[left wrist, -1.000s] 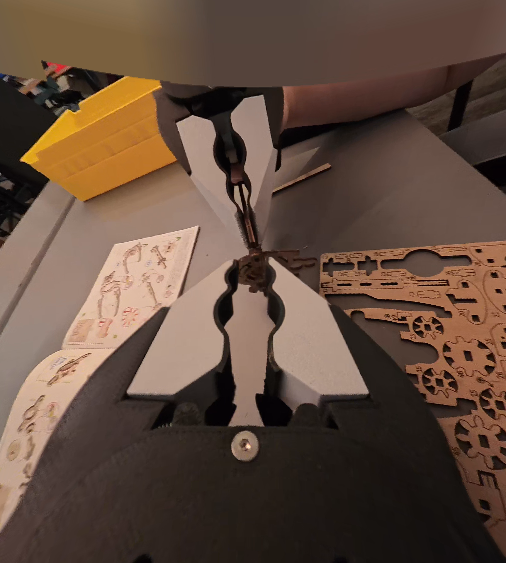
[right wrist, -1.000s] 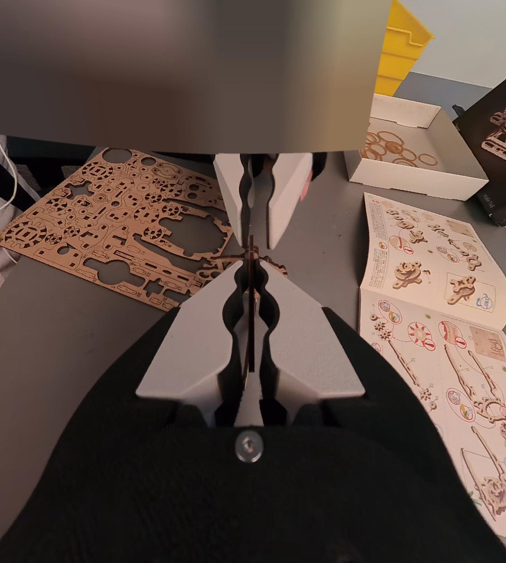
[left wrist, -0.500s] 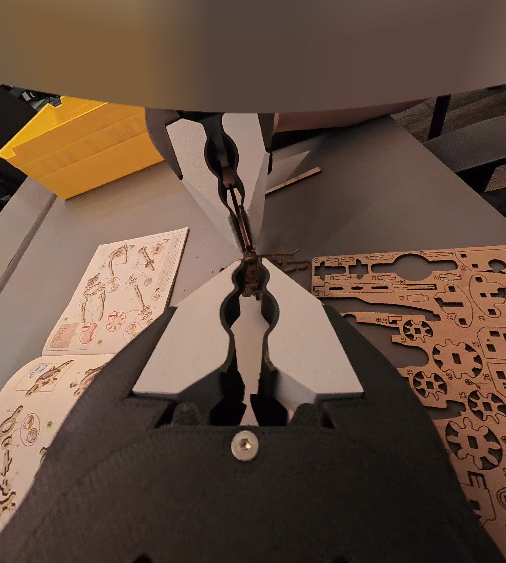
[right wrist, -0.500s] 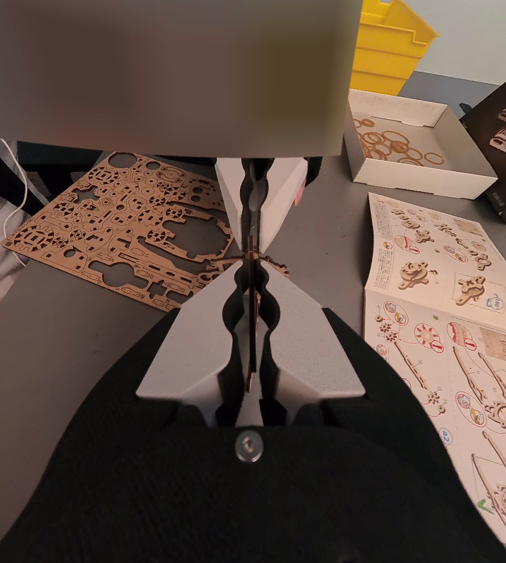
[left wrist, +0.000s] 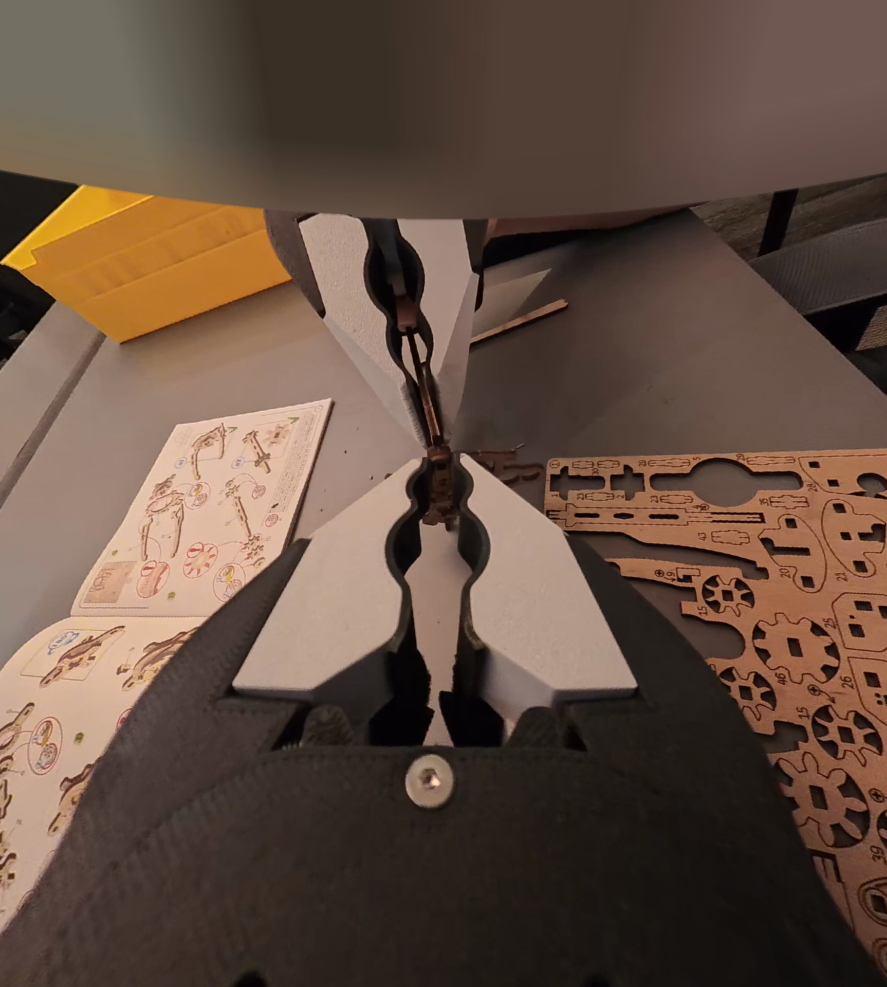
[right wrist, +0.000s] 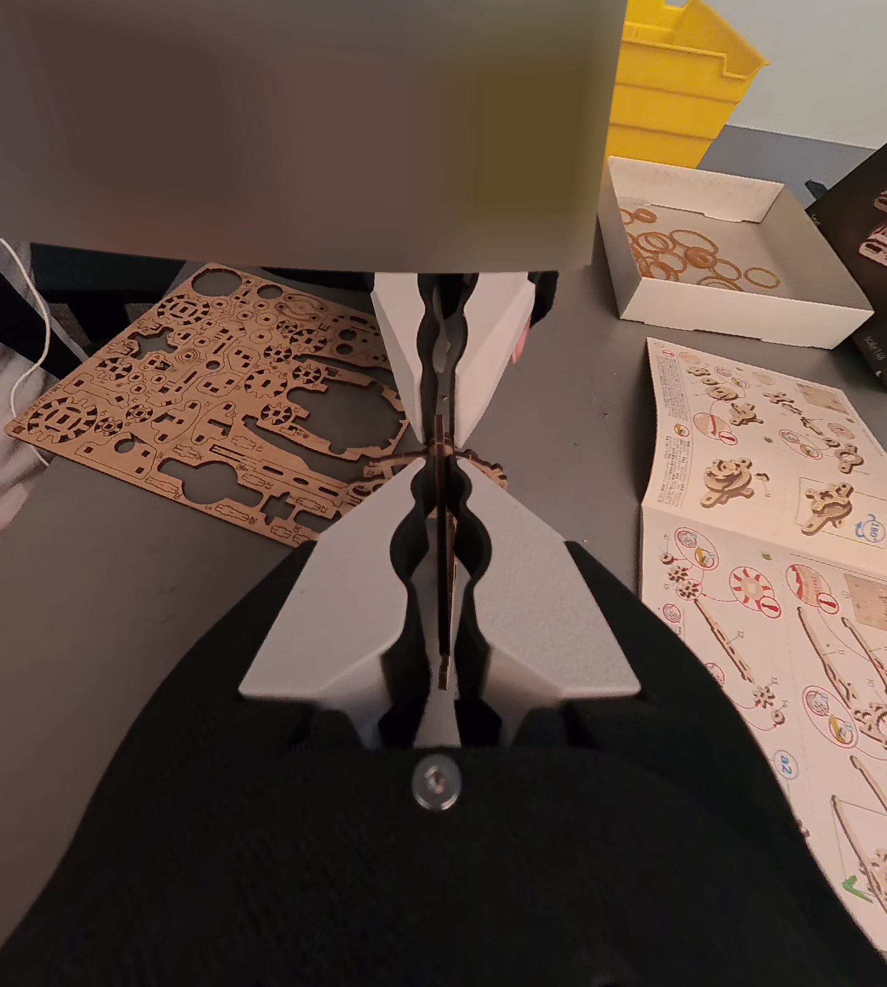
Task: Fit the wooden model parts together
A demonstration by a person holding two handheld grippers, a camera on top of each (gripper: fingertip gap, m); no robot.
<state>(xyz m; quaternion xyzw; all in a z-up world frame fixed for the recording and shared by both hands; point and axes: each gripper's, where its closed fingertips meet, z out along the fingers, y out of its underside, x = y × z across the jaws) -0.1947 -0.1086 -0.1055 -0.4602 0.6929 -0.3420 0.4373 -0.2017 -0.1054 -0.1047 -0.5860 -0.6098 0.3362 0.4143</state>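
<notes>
A small wooden gear piece is sitting clamped between the tips of the left gripper, above the grey table. Tip to tip with it, the right gripper is pinching a flat wooden strip held on edge, and the two parts are touching. The laser-cut plywood sheet and the open instruction booklet are lying on either side.

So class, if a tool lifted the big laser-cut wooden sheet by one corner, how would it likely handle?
The wooden sheet looks thin and lies flat, so it is probably light and may flex a little. Many cut-outs leave narrow bridges, so it could snap if bent. Lying flat on the grey table, its edge is probably hard to get under.
</notes>
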